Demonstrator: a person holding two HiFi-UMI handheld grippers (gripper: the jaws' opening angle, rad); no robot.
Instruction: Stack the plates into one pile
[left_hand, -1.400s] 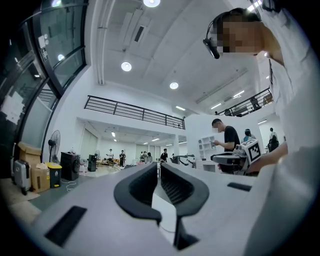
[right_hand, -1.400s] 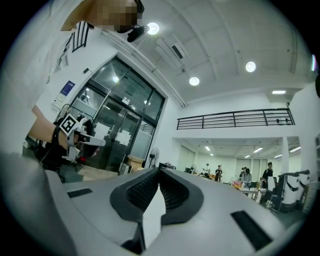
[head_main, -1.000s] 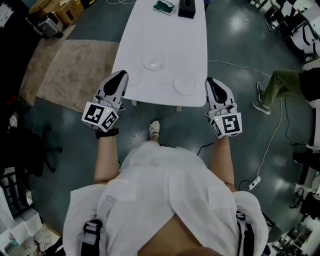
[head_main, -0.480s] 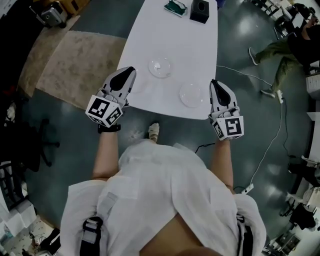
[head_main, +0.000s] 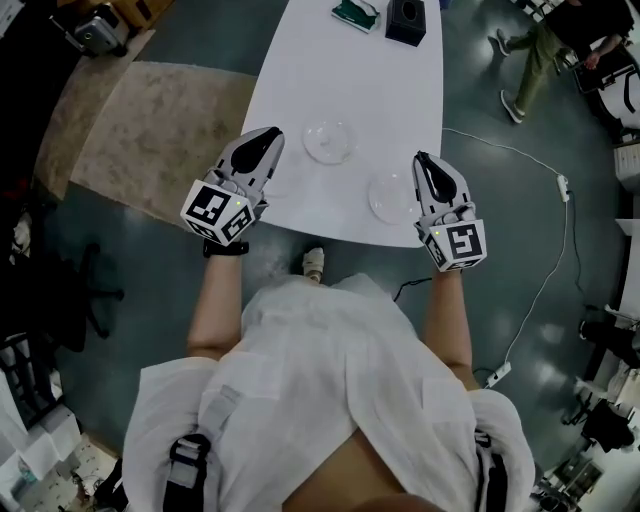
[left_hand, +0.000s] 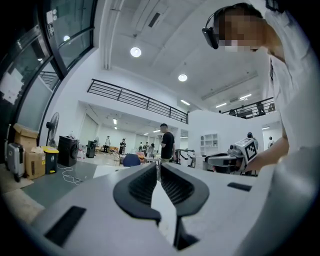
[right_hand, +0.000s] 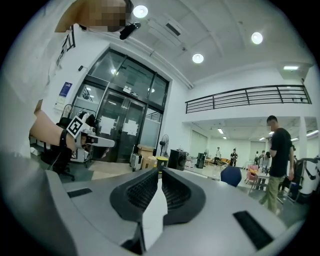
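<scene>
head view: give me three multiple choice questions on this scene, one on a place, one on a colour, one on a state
1. Where does the black box stand on the table?
A. at the edge nearest the person
B. at the far end
C. in the middle

2. What colour is the table top?
A. white
B. brown
C. green

3. The left tongs are:
A. wide open
B. shut on a plate
C. shut, nothing held

Answers:
1 B, the box sits at the end farthest from the person.
2 A, the top is plain white against the dark floor.
3 C, the left gripper view shows the pads together with nothing between them.

Clear glassy plates (head_main: 329, 141), smooth white table (head_main: 350, 70)
</scene>
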